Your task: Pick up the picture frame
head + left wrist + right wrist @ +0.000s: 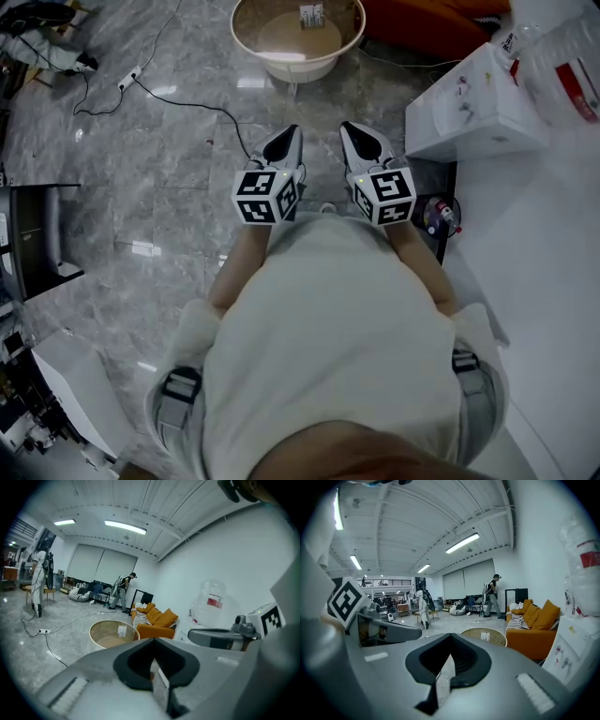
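A small upright frame-like thing (311,14) stands on a round glass-topped table (251,37) ahead of me. It shows too in the left gripper view (122,631) and the right gripper view (486,636), too small to make out. My left gripper (289,133) and right gripper (350,129) are held side by side in front of my chest, over the marble floor and well short of the table. Both are shut with nothing between the jaws, as each own view shows: left gripper (152,641), right gripper (451,637).
An orange sofa (422,23) stands beyond the table. A white table (544,244) at my right carries a white box (473,103) and a big water bottle (562,52). A power strip (129,79) with its cable lies on the floor at left. People (123,590) stand far off.
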`<state>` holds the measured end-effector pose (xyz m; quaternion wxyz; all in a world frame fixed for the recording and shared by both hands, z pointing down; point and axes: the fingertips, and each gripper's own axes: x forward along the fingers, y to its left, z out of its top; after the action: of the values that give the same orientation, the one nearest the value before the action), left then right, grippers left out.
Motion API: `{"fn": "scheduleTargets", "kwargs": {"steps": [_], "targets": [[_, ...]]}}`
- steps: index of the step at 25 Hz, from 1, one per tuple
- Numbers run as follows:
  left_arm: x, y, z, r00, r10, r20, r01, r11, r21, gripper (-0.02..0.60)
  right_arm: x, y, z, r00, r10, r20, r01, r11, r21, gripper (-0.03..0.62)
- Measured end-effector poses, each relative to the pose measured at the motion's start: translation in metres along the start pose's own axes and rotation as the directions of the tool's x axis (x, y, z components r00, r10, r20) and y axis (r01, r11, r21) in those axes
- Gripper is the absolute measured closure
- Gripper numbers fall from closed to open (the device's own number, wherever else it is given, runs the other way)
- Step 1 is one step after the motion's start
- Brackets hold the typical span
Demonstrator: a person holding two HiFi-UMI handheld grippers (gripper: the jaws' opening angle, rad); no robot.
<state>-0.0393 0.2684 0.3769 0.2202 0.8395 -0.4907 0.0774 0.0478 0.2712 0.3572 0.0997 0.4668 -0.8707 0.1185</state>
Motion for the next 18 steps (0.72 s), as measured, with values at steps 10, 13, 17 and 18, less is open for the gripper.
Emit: {"fn": "scheduleTargets", "kwargs": {"steps": [10,13,17,18], "targets": [[0.013,-0.011,-0.007,1.000,0.008,-0.013,-0.008,0.999,-0.032,0.580,-0.004,-0.024,-0.019,0.999,0.019,-0.034,-0.018,0.999,0.050,0.594],[0.015,-0.012,-0.010,1.000,0.008,-0.027,-0.009,1.000,-0.030,0.581,-0.001,-0.026,-0.023,0.999,0.022,-0.047,-0.020,0.999,0.042,0.594],[0.022,-0.005,-0.014,0.999,0.019,-0.045,-0.020,0.999,-0.035,0.581,0.008,-0.029,-0.026,0.998,0.035,-0.056,-0.032,0.998,0.054,0.594],[0.025,-0.002,-0.015,0.999,0.020,-0.047,-0.022,0.999,-0.037,0.581,0.011,-0.030,-0.026,0.997,0.039,-0.059,-0.035,0.998,0.057,0.594]]}}
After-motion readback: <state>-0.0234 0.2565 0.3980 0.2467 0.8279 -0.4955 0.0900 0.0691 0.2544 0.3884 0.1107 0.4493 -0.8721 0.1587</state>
